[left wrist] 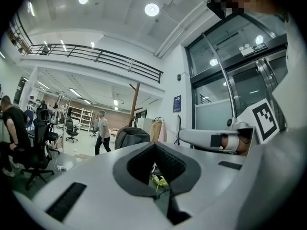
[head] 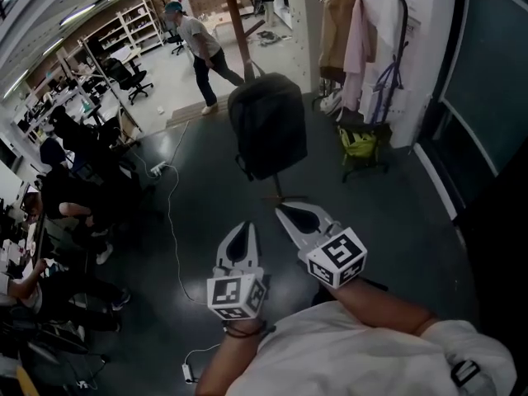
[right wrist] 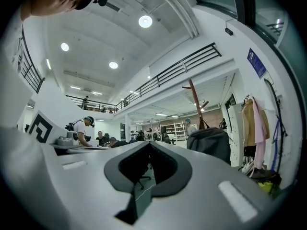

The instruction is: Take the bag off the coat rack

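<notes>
The person wears a white short-sleeved shirt [head: 355,353] and a dark wristband [head: 242,330] on the left arm. The left gripper [head: 246,224] and right gripper [head: 282,211] are pale grey with black jaw pads. Both carry marker cubes [head: 337,258], white with black squares.

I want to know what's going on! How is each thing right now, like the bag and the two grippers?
bag: hanging on the coat rack, nothing touching it.
coat rack: standing, holding the bag.
left gripper: shut, empty, apart from the bag.
right gripper: shut, empty, apart from the bag.
coats: hanging by the wall.
</notes>
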